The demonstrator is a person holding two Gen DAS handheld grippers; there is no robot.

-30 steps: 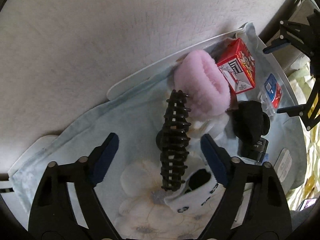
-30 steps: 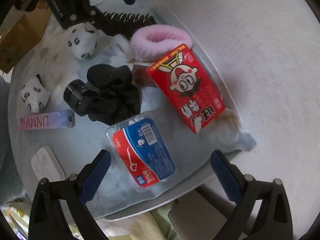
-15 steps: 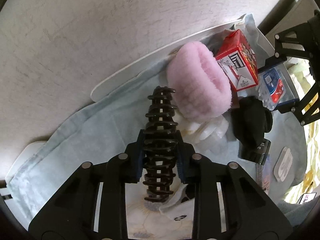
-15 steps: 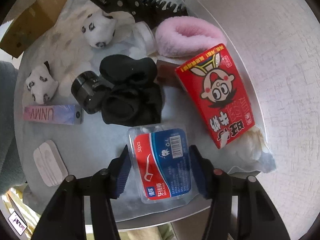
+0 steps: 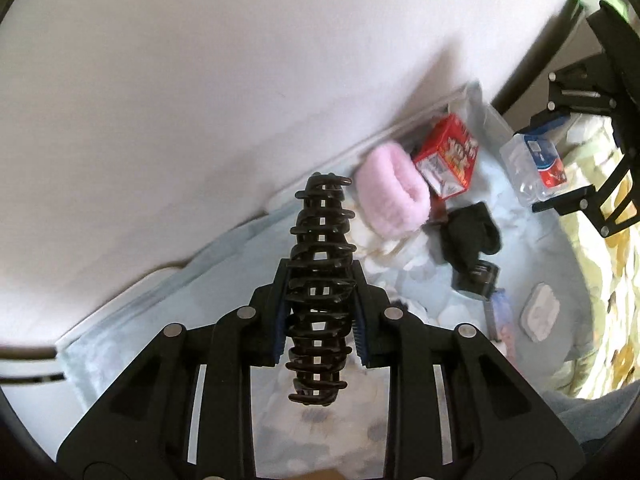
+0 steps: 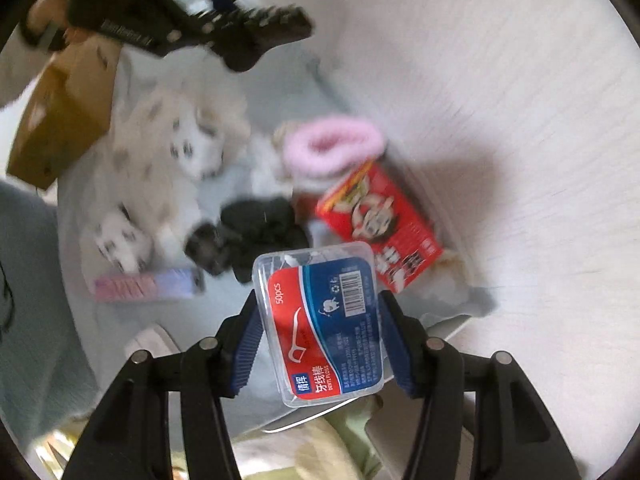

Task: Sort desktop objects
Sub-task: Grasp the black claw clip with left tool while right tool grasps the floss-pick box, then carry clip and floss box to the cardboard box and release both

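My left gripper (image 5: 320,312) is shut on a black hair claw clip (image 5: 320,256) and holds it up above the light blue cloth (image 5: 224,264). My right gripper (image 6: 316,332) is shut on a clear dental floss box with a red and blue label (image 6: 320,320) and holds it above the table. The right gripper with the floss box (image 5: 536,160) also shows at the right of the left wrist view. The left gripper with the clip (image 6: 260,36) shows at the top of the right wrist view.
On the cloth lie a pink fluffy scrunchie (image 5: 392,196), a red carton (image 5: 448,156), a black scrunchie (image 5: 472,236), a black jar (image 5: 480,276), a pastel tube (image 6: 148,284), white spotted socks (image 6: 196,152) and a white pad (image 5: 540,312). A brown cardboard box (image 6: 60,112) stands at the left.
Both grippers shut on their objects and lifted them: the left one raised the hair clip, the right one raised the floss box off the cloth.
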